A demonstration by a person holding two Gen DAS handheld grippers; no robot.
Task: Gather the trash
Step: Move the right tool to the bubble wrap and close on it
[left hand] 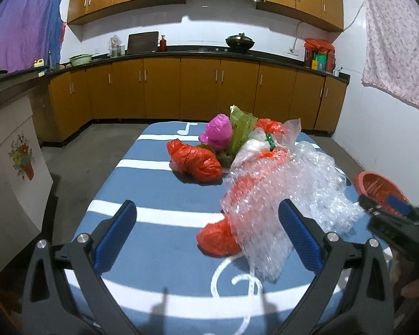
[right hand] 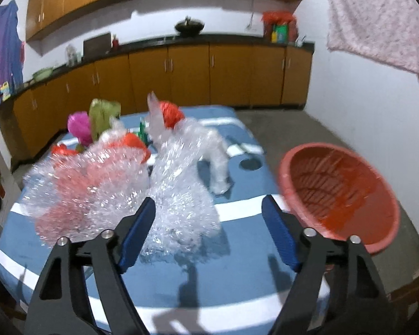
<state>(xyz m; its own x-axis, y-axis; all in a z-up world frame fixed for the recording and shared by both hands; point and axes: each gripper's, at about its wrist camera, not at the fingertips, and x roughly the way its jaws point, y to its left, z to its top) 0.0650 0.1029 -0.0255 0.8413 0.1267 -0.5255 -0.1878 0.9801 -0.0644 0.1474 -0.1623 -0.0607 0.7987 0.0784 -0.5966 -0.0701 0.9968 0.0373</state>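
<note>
Both tongs point forward and down: left tongs (left hand: pixel 206 230) gape wide, right tongs (right hand: pixel 208 227) stand open, nothing gripped.

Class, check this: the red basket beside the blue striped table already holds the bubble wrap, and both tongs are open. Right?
Not quite. The red basket is empty in the right wrist view; the bubble wrap lies on the blue striped table. Both tongs, left and right, are open.

The bubble wrap (right hand: pixel 181 195) is clear, glossy plastic, its blisters catching glints. The red bags (left hand: pixel 194 162) are thin crinkled plastic film with a sheen; the pink bag (left hand: pixel 216 134) looks the same. The cloth (left hand: pixel 153 184) on the table is matt woven fabric, blue with white stripes. The basket (right hand: pixel 340 192) is ribbed red plastic, slightly glossy. The cabinets (left hand: pixel 162 86) look like smooth wood veneer with metal handles. Gripper pads (left hand: pixel 111 237) are ribbed blue, on matt black arms
</note>
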